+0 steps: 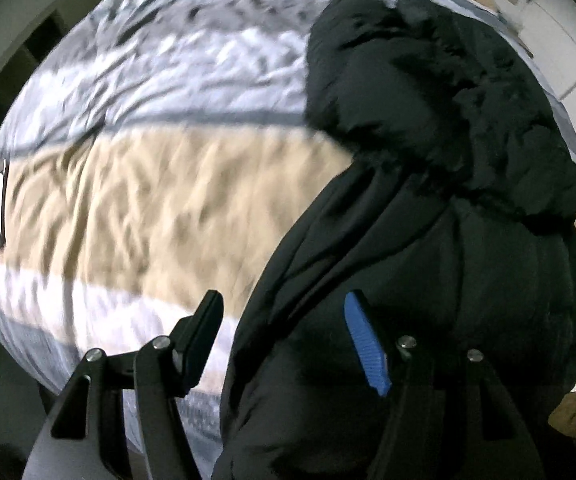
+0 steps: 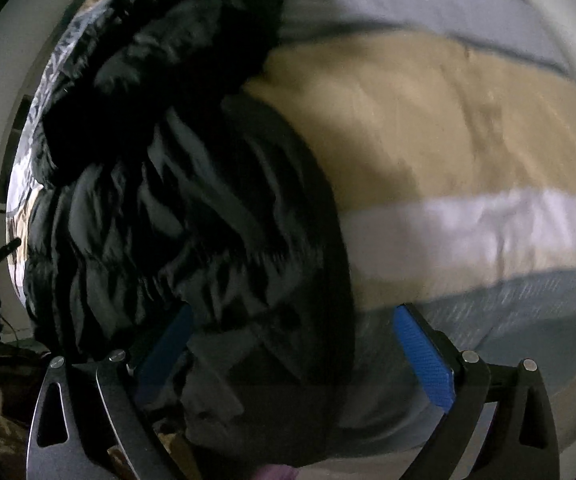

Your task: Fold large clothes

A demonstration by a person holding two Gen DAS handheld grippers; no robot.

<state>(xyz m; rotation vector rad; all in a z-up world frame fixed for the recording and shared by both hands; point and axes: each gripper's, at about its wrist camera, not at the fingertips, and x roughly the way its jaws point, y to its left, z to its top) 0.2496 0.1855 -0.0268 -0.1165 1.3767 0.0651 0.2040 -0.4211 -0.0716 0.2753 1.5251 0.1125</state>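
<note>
We judge that we are between folds: a black puffer jacket [image 1: 428, 208] lies on a bed whose striped cover [image 1: 160, 200] runs in white, tan and grey bands, and neither claw grips anything. In the left wrist view, the left claw [image 1: 284, 340] stands partly open over the jacket's left edge, one finger above the bare cover, the blue-padded finger above the black fabric; the jacket fills the right half, its furry hood [image 1: 448, 92] at the far end. In the right wrist view, the right claw [image 2: 292, 344] gapes wide over the jacket's right edge near its near end, with the bare cover stretching away to the right. Next, we think, each claw must sink and pinch its edge before lifting it over.
</note>
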